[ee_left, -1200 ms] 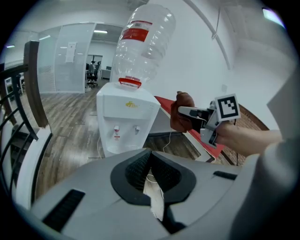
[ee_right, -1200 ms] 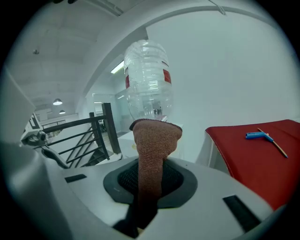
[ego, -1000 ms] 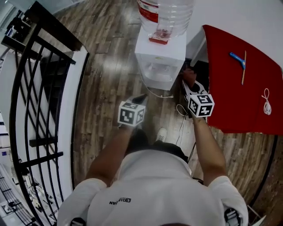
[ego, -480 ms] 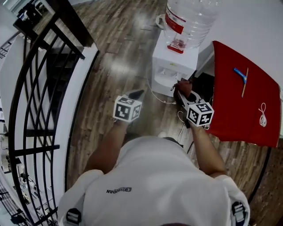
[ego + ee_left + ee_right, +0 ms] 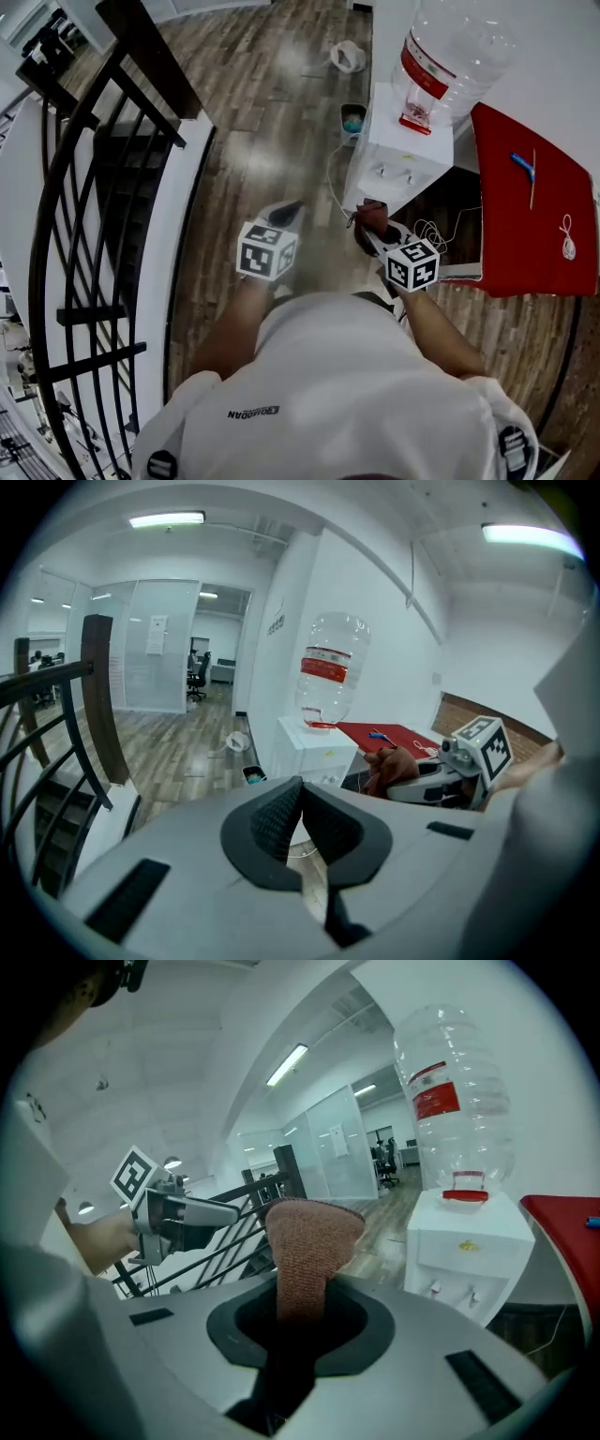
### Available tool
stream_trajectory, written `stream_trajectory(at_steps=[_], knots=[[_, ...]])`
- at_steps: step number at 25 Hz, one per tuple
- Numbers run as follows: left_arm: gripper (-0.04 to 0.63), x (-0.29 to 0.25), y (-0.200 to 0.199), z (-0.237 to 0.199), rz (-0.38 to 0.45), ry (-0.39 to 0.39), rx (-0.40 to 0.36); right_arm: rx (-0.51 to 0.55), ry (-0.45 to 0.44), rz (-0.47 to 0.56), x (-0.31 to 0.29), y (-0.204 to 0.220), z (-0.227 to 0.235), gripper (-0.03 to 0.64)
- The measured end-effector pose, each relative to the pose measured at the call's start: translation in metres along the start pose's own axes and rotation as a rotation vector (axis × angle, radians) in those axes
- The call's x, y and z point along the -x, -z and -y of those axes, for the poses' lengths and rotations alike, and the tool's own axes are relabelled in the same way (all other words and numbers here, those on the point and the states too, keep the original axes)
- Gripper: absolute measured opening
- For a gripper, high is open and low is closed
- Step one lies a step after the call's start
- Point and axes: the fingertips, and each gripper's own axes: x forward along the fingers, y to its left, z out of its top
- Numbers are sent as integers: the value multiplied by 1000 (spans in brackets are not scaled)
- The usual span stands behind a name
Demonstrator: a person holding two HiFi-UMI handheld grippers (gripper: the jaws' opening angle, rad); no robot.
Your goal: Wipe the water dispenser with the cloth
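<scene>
Railing (image 5: 98, 197) of black bars fills the left of the head view. Just right of it hangs the left gripper (image 5: 289, 208), its jaws pressed together at the tips with nothing between them, pointing over bare wooden floor and well clear of the work.

Next comes the right gripper (image 5: 367, 232), clamped narrowly on a brown cloth (image 5: 371, 215) that stands up out of its jaws in a rounded fold. The cloth sits just below the front lower corner of the white water dispenser (image 5: 401, 157), near it but apparently not yet touching.

Over the last second the view has swung. The dispenser has slid from the upper middle of the head view to the upper right, and its front face with the two taps now shows. The cloth, which a second ago sat by the dispenser's right side, now lies before its front. That suggests the person has stepped round to face the cabinet, so a wipe across the front panel looks ready to begin.

The clear bottle (image 5: 452, 52) stands on top, and the red table (image 5: 525, 220) lies beyond at far right.
</scene>
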Motion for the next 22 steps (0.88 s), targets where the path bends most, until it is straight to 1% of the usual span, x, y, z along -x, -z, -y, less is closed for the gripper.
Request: stream_trajectory(at_steps=[3, 6, 9, 11, 14, 16, 19, 22], knots=[[-11, 21, 7, -37, -13, 21, -21, -8, 14, 7, -32, -7, -30, 57], [-11, 44, 13, -73, -26, 27, -23, -18, 49, 36, -53, -27, -42, 57], [-11, 58, 21, -109, -62, 17, -1, -25, 74, 56, -69, -45, -48, 57], [-11, 62, 20, -125, -66, 14, 14, -27, 76, 55, -79, -53, -52, 57], [-11, 61, 5, -146, -43, 9, 12, -20, 65, 53, -100, -65, -55, 57], [-11, 56, -6, -158, -36, 19, 2, -22, 58, 54, -121, -72, -56, 57], [-11, 44, -18, -179, -49, 38, -21, -32, 47, 60, -163, -90, -51, 57], [-11, 26, -38, -205, -69, 51, -44, -43, 50, 78, -203, -115, -34, 57]])
